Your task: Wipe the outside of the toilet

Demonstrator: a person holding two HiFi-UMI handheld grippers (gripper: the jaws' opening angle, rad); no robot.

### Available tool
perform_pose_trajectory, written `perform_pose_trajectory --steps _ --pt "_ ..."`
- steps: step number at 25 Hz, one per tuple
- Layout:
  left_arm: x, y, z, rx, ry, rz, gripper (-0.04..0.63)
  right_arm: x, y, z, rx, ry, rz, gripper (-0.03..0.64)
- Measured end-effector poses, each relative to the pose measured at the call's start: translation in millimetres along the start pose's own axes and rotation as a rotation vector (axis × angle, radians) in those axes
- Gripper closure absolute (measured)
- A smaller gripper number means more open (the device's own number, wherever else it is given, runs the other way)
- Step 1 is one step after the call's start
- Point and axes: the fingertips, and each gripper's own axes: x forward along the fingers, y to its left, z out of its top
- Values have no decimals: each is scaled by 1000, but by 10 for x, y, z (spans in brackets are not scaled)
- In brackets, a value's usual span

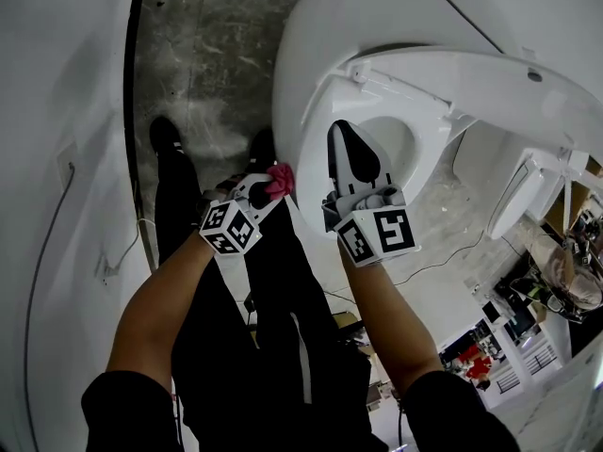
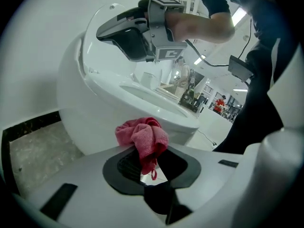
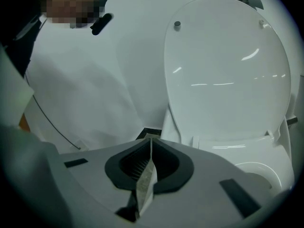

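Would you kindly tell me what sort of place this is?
Probably a mock toilet cubicle set up inside a large hall, not a home bathroom: a white toilet with its lid raised, plain white wall panels on a bare concrete floor, and a bright, cluttered open space beyond.

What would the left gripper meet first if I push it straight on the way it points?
Most likely the toilet's outer bowl wall, just under the rim. The pink cloth clamped in the left gripper leads, so it would touch first. The gap looks short, but depth is hard to judge.
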Motion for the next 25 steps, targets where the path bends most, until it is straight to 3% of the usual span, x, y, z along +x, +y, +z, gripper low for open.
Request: perform_pose_trajectory --steps 5,11,13,17,25 --pt "49 -196 -74 -6 24 -48 506 -38 8 -38 -3 5 -4 580" --pt "82 -705 -329 -52 100 -307 505 -53 47 -22 -1 10 -3 580" --pt "17 -699 -445 -78 131 -312 505 -57 82 38 -6 2 2 580" --pt "-256 -196 -429 -137 130 -172 505 -100 155 207 -28 -12 15 580" --pt "-1000 1754 402 -190 -50 249 505 -39 287 629 -53 -52 15 580"
